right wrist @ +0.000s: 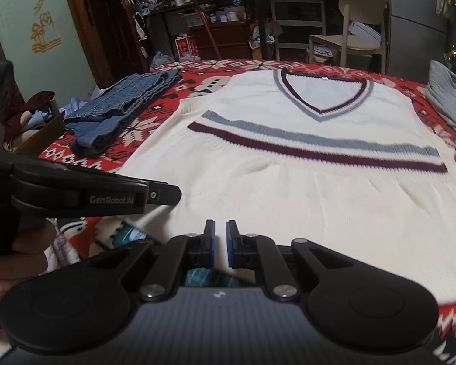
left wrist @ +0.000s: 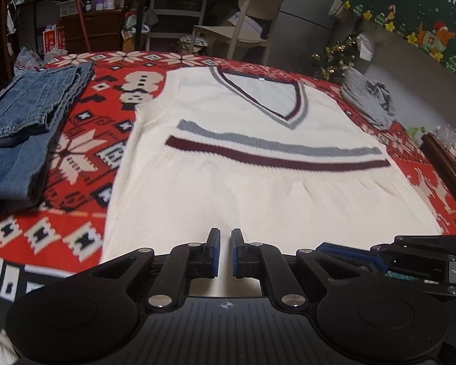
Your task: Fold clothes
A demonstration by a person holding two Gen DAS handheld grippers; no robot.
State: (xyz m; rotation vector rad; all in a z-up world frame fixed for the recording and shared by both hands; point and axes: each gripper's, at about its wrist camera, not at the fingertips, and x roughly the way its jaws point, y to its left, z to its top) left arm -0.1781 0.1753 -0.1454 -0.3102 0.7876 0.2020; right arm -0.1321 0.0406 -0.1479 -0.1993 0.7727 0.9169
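the red patterned cloth covers the whole surface, a woven-looking spread with white snowflakes and black diamonds. on it, front side up and spread nearly flat, lies the white knit vest, a sleeveless v-neck with a grey and a maroon stripe across the chest and the same colours edging the collar; its hem is at the near edge, just under both tools. the knit looks soft and thick, with ribbed armholes and a few shallow wrinkles below the stripes. folded blue jeans sit to its left, stiff denim with stitched seams, and a crumpled grey garment lies at the far right.

the left hand-held gripper and the right hand-held gripper both hover over the hem with their blue-padded jaws drawn nearly together and nothing between them.

the step in hand is probably starting the first fold. to do it well, open the jaws, pinch both layers at the hem corners, and lift evenly so the soft knit does not stretch or skew.
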